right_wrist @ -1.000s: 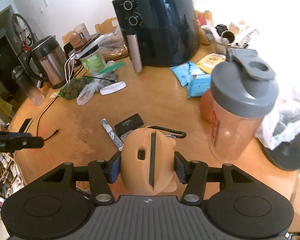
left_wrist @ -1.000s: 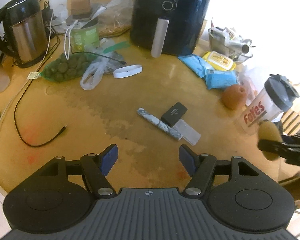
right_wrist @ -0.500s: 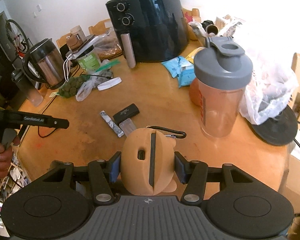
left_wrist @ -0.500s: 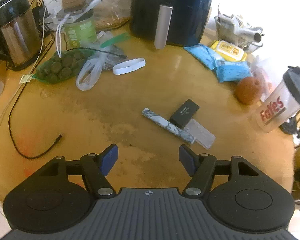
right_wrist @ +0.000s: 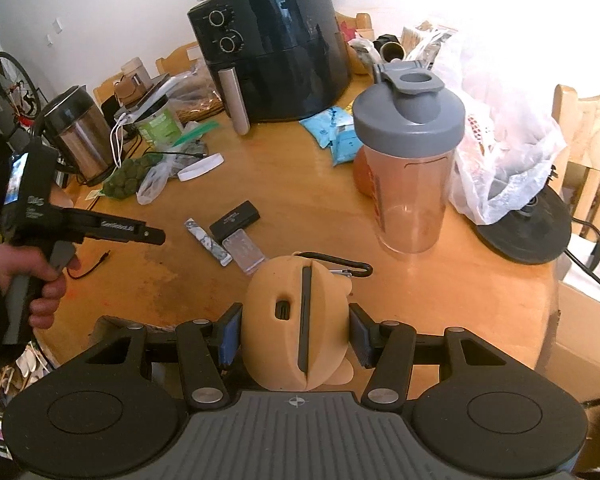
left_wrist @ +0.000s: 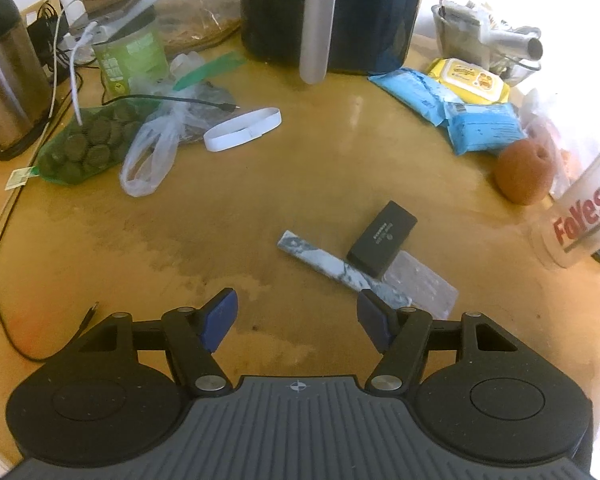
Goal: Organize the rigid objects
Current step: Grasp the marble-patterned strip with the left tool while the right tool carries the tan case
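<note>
Your right gripper (right_wrist: 296, 330) has its fingers pressed on both sides of the tan rounded case (right_wrist: 296, 320), held above the surface (right_wrist: 300, 184) near the shaker bottle (right_wrist: 410, 168). Your left gripper (left_wrist: 298, 320) stands about half open and holds nothing, above bare wood beside the marbled bar (left_wrist: 340, 270), the black box (left_wrist: 382, 236) and the clear case (left_wrist: 424, 284). I judge you are bringing the case to a place; the next move needs a free spot.

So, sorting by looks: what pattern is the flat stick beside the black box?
White-and-grey marbled stick; left wrist view.
</note>
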The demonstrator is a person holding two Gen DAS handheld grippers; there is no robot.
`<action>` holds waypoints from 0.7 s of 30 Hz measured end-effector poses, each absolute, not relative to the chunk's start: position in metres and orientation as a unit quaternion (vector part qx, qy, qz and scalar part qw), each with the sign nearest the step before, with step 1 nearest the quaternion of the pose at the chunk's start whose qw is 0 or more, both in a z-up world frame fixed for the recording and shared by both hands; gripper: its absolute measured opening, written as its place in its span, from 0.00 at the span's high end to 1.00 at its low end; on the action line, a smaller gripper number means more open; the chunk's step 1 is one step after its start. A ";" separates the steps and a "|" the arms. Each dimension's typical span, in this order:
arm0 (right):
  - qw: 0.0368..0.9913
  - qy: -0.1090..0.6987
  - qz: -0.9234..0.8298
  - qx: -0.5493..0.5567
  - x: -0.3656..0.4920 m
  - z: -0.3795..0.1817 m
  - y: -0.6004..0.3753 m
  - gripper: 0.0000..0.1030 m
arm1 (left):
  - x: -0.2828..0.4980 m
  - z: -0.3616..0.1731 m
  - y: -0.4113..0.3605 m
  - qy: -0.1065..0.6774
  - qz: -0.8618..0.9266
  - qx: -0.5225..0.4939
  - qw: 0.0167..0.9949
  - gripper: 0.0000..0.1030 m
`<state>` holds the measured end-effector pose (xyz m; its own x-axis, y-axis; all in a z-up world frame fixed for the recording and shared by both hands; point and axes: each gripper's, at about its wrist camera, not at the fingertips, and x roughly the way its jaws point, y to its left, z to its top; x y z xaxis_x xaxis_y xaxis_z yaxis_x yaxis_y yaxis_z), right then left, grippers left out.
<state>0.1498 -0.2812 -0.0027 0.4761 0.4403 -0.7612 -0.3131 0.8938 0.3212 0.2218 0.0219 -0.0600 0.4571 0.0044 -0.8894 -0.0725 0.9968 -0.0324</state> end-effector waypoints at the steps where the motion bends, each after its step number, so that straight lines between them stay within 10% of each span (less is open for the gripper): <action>1: 0.857 0.462 0.218 0.070 0.150 -0.002 -0.282 0.44 | 0.225 -0.063 0.021 0.521 0.023 -0.032 0.852 0.37; 21: 0.862 0.463 0.189 0.081 0.151 -0.004 -0.302 0.44 | 0.266 -0.109 0.014 0.545 0.027 -0.061 0.836 0.45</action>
